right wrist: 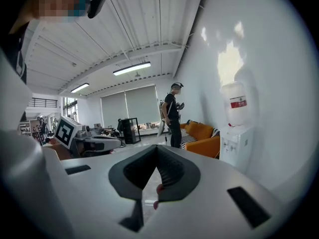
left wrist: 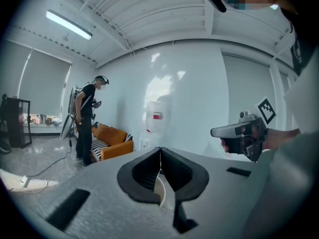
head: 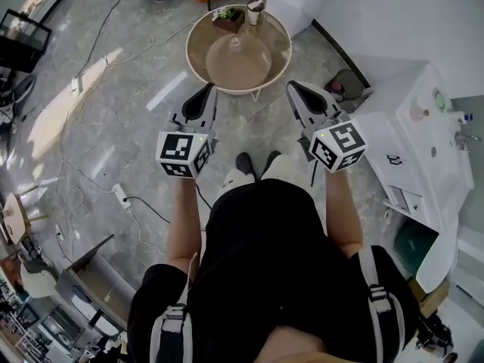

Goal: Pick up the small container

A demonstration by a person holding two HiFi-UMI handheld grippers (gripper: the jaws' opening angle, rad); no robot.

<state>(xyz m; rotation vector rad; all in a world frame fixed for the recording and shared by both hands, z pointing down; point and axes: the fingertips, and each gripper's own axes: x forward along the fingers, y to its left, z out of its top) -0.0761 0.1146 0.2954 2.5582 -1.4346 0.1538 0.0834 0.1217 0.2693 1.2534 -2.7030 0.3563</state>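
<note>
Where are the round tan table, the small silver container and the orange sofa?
round tan table [head: 198,51]: head view, bare top, left side
small silver container [head: 255,12]: head view, its body
orange sofa [left wrist: 117,147]: left gripper view, front panel

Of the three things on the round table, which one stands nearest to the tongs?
The clear glass vessel, in the middle; the plant box and the small container stand at the far edge.

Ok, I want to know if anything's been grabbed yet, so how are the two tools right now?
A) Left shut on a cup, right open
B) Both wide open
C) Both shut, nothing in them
C: the left tool and the right tool each show their jaws closed together with nothing between, and the cup stands on the round table.
</note>
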